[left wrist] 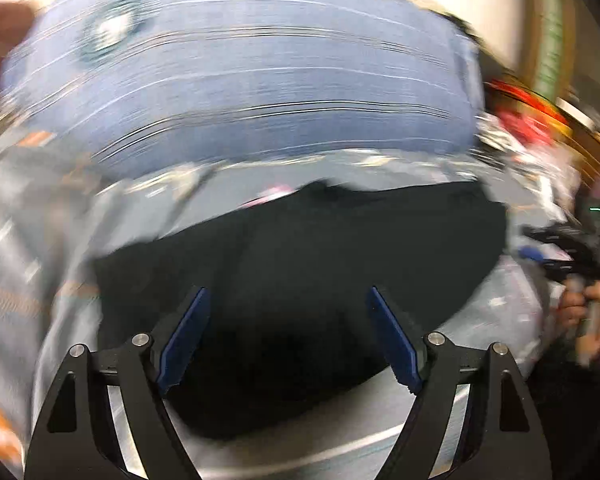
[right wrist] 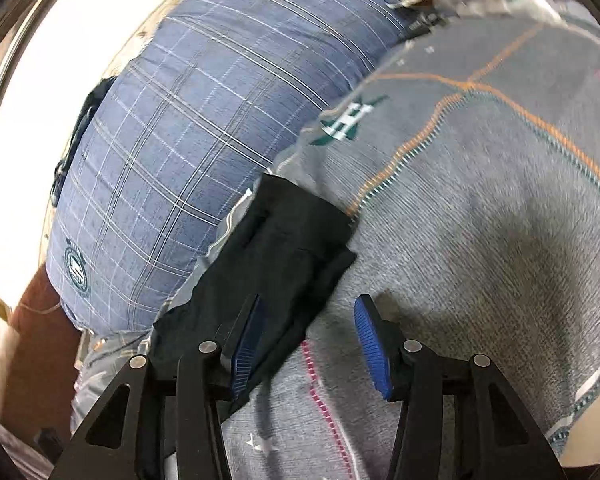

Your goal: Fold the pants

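The black pants (left wrist: 300, 264) lie in a folded dark bundle on a grey bedspread (left wrist: 380, 432). My left gripper (left wrist: 288, 292) hovers over them, open wide, with nothing pressed between its blue pads (left wrist: 186, 336); this view is smeared by motion. In the right wrist view the pants (right wrist: 276, 264) run as a narrow black strip from lower left to centre. My right gripper (right wrist: 309, 300) stands open at their near right edge, with the left pad (right wrist: 246, 344) over the black cloth and the right pad (right wrist: 374, 344) over the bedspread (right wrist: 480, 220). A thin cord (right wrist: 262, 404) trails from the pants.
A big blue plaid pillow (right wrist: 172, 140) lies just behind the pants, and it also fills the top of the left wrist view (left wrist: 240, 80). A person's hand (left wrist: 588, 312) holds the other gripper at the right edge. Red and mixed clutter (left wrist: 528, 124) sits beyond the bed's right side.
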The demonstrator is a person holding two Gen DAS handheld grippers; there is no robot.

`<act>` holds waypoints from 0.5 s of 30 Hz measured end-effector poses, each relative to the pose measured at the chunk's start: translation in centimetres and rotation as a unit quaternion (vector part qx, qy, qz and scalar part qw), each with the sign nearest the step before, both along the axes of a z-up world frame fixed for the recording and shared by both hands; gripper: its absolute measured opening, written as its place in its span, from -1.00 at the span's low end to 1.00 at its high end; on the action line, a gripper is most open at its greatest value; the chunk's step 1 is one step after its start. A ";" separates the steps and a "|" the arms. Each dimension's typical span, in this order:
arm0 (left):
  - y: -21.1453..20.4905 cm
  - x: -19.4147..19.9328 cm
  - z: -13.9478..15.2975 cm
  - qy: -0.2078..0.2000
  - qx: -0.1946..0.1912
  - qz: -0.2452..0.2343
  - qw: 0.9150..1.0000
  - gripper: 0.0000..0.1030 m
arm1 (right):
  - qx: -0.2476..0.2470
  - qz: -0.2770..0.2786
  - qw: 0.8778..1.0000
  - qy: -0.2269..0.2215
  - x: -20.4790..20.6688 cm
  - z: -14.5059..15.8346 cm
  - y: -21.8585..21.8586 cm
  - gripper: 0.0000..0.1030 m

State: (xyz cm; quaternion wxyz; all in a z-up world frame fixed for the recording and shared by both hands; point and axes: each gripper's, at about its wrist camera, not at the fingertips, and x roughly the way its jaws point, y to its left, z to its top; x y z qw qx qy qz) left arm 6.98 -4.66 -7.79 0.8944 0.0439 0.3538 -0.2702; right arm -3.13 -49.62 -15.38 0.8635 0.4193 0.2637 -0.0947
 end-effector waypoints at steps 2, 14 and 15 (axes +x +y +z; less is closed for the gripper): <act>-2.8 1.1 1.0 0.010 -0.002 -0.031 0.999 0.58 | 0.024 -0.001 1.000 0.014 0.8 -0.8 -0.6 -0.02; -22.6 9.1 0.9 0.110 0.053 -0.223 0.967 0.58 | 0.085 -0.009 0.996 -0.030 4.4 -1.6 -1.2 0.07; -23.8 9.6 0.6 0.119 0.058 -0.229 0.964 0.58 | 0.091 -0.006 0.995 -0.035 4.7 -1.7 -1.4 0.05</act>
